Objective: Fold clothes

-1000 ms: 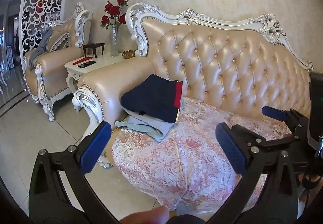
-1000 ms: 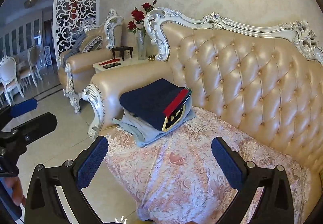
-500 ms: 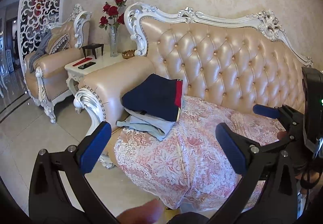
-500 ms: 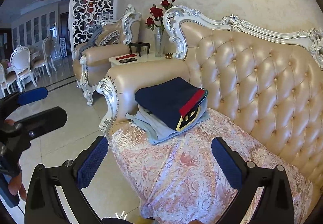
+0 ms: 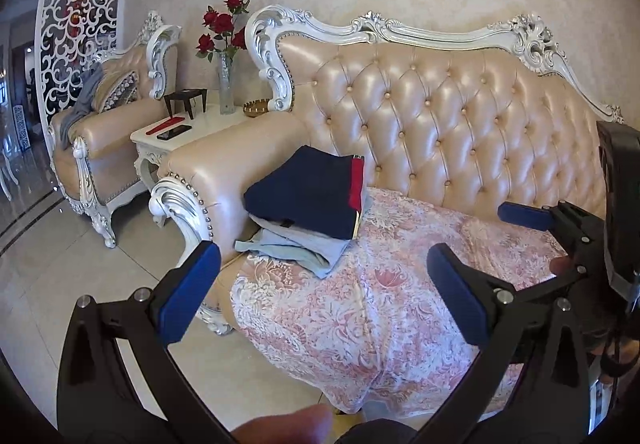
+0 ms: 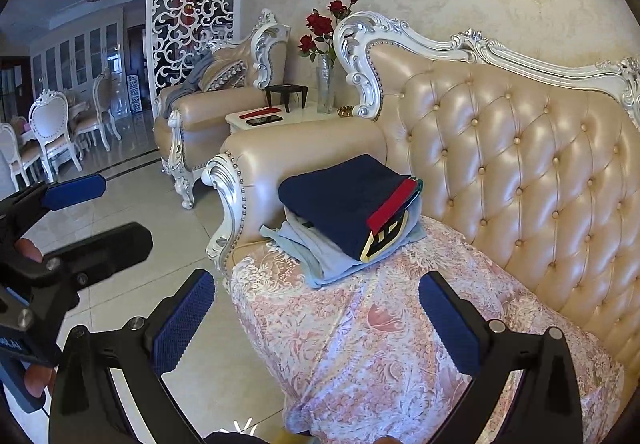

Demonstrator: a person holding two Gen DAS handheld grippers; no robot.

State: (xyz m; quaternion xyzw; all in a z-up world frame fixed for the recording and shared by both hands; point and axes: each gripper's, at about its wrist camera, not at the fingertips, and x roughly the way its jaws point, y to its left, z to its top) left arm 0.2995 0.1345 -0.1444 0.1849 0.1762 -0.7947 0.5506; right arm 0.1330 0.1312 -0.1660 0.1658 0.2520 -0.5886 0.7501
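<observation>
Stretching across both views is a tufted, glossy beige leather sofa (image 5: 460,116) with a carved white and silver frame, its buttons pulling the backrest into diamond shapes. A pink and white floral lace cover (image 5: 372,308) drapes over the seat and falls past the front edge. At the seat's left end, pressed against the rolled armrest, sits a stack of folded clothes: a navy blue folded garment with a red stripe (image 6: 352,204) lies flat on top, yellow and black trim showing at its right edge, and below it are pale blue-grey folded garments (image 6: 320,260) whose soft edges stick out toward the seat's front edge.

Beyond the armrest stands a white carved side table (image 5: 176,136) carrying a tall clear glass vase of red roses (image 5: 226,56), and past that a matching beige leather armchair (image 5: 104,124) on the polished tile floor.

The left gripper (image 5: 320,292) hovers in front of the seat's front edge, level and clear of the fabric, its textured blue pads spread wide with nothing between them. The right gripper (image 6: 316,324) hangs just beside it at a similar height, likewise gaping and empty, pointed toward the stack. A fingertip shows at the bottom of the left wrist view.
</observation>
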